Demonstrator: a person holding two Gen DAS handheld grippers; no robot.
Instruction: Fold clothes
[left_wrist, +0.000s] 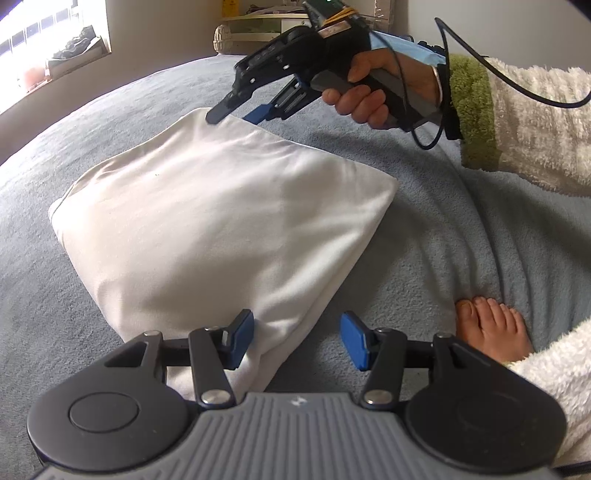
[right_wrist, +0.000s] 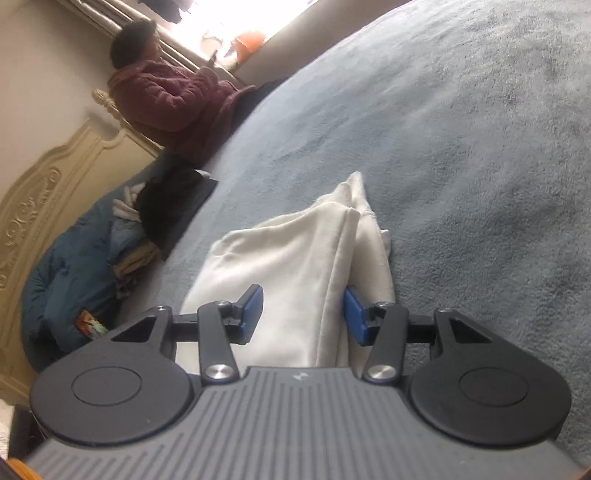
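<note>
I have a white garment (left_wrist: 221, 229) folded into a rough square on the grey-blue blanket (left_wrist: 443, 229) that covers the bed, and every place here I give from that garment. My left gripper (left_wrist: 297, 341) sits at its near corner, jaws apart, one blue pad over the cloth and the other out over bare blanket; nothing is pinched. My right gripper (left_wrist: 240, 110), held in my right hand (left_wrist: 369, 96), hovers at the far corner. In its own view the jaws stand apart with the doubled hem rising between them, and the pads do not look pressed on it, so I read it as released.

I judge the fold as just laid down: the corners are let go and the square lies mostly flat, though the far edge still shows a loose tail of cloth (right_wrist: 360, 192) poking out. The next move, I think, calls for tucking or smoothing that tail, then either one more fold or carrying the piece off. Beyond the garment's far side, a pile of dark and blue clothes (right_wrist: 122, 236) lies near the headboard (right_wrist: 44, 192), where another person (right_wrist: 170, 99) sits.
</note>
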